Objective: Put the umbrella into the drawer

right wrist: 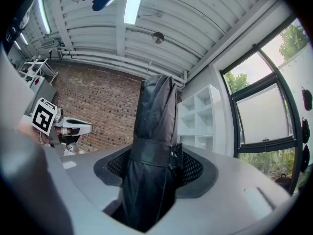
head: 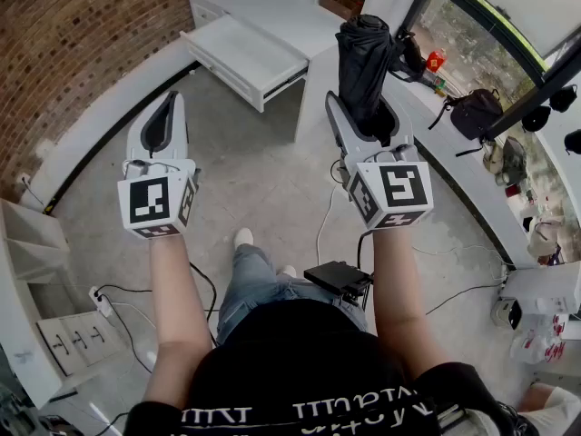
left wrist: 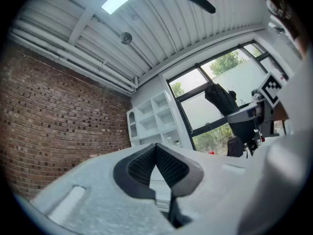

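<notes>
A folded black umbrella (head: pixel 363 53) stands upright between the jaws of my right gripper (head: pixel 365 107), which is shut on its lower part. In the right gripper view the umbrella (right wrist: pixel 154 116) with its closure strap fills the gap of the right gripper (right wrist: pixel 154 163). The white drawer (head: pixel 241 53) stands pulled open from a low white cabinet, ahead and between my hands, and shows nothing inside. My left gripper (head: pixel 170 98) is held out to the left at a like height, its tips together and nothing in it. The left gripper view shows the left gripper (left wrist: pixel 156 148) with pads meeting.
The white cabinet top (head: pixel 272 3) lies behind the drawer, against a brick wall (head: pixel 73 25). A sill along the windows at the right carries a black bag (head: pixel 474 112) and small items. On the floor lie cables, a black box (head: pixel 338 278) and a power strip (head: pixel 100 302).
</notes>
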Tool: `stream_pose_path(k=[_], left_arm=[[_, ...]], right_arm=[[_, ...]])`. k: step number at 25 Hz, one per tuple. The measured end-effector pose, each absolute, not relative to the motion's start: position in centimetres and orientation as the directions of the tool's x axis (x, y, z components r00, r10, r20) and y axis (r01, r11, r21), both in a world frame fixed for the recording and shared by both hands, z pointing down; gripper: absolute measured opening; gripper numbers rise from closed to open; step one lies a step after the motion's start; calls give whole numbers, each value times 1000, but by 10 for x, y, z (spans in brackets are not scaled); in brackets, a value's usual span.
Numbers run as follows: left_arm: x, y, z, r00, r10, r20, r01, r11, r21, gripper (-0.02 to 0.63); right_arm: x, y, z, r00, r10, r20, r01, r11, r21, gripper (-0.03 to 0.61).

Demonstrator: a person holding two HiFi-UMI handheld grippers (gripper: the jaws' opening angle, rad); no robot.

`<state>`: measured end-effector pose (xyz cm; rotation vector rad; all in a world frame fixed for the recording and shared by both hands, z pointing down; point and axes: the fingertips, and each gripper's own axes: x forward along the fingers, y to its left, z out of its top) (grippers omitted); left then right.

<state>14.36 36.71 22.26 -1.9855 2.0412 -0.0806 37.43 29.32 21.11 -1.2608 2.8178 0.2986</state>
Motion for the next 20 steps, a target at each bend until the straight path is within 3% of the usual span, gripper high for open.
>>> stream_pose_path(k=[12, 20], left_arm=[[135, 346, 228, -7, -987, -158, -968, 46, -245, -2], [71, 295, 237, -31, -988, -153, -973, 65, -221, -2]], right_arm=[[367, 271, 222, -667, -739, -96, -743, 650, 160, 259], [316, 210, 231, -661, -747, -72, -749, 651, 118, 259]])
